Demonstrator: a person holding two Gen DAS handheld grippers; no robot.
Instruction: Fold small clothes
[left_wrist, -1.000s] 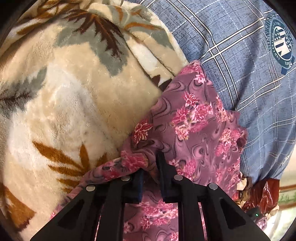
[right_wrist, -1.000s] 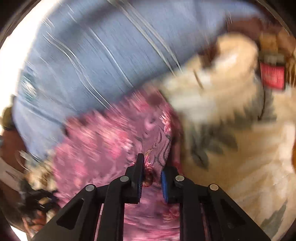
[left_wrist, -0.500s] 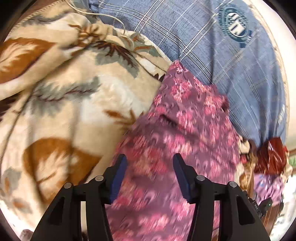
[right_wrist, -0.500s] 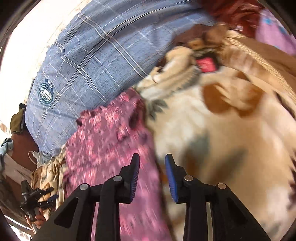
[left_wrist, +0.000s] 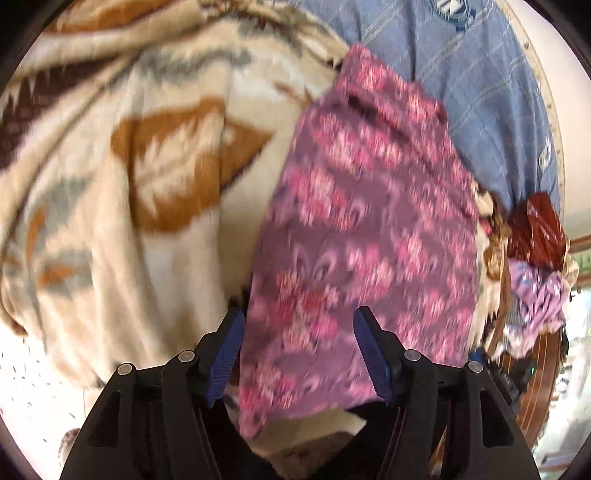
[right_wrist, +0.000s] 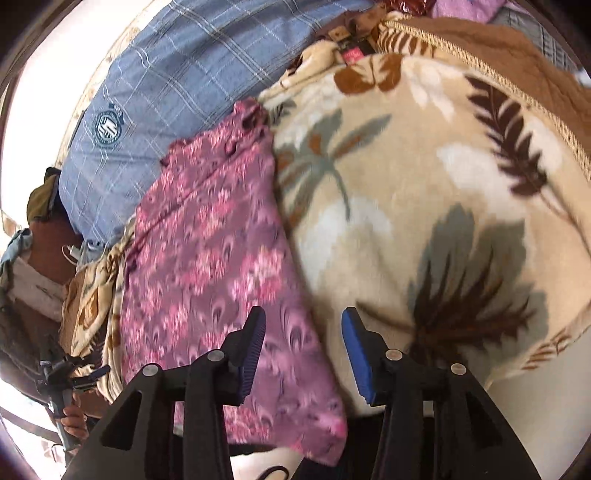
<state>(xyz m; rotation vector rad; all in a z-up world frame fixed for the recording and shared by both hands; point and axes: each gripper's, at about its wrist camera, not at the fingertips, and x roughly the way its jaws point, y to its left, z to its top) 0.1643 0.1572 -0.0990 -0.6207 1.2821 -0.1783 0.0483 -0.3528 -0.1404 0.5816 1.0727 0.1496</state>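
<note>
A small purple garment with pink flowers (left_wrist: 369, 221) lies folded in a long strip on a cream leaf-patterned blanket (left_wrist: 129, 184). It also shows in the right wrist view (right_wrist: 207, 266), left of the blanket (right_wrist: 424, 206). My left gripper (left_wrist: 298, 321) is open and empty, hovering above the garment's near end. My right gripper (right_wrist: 303, 321) is open and empty, above the garment's right edge where it meets the blanket. Neither gripper touches the cloth.
A blue checked pillow (left_wrist: 480, 81) lies beyond the garment; it shows in the right wrist view (right_wrist: 155, 85) too. More clothes are heaped at the right (left_wrist: 535, 269). A person's hand with the other gripper (right_wrist: 62, 384) shows at lower left.
Both grippers let go of the purple garment, opened wide and pulled back. The garment now lies flat on the blanket.
</note>
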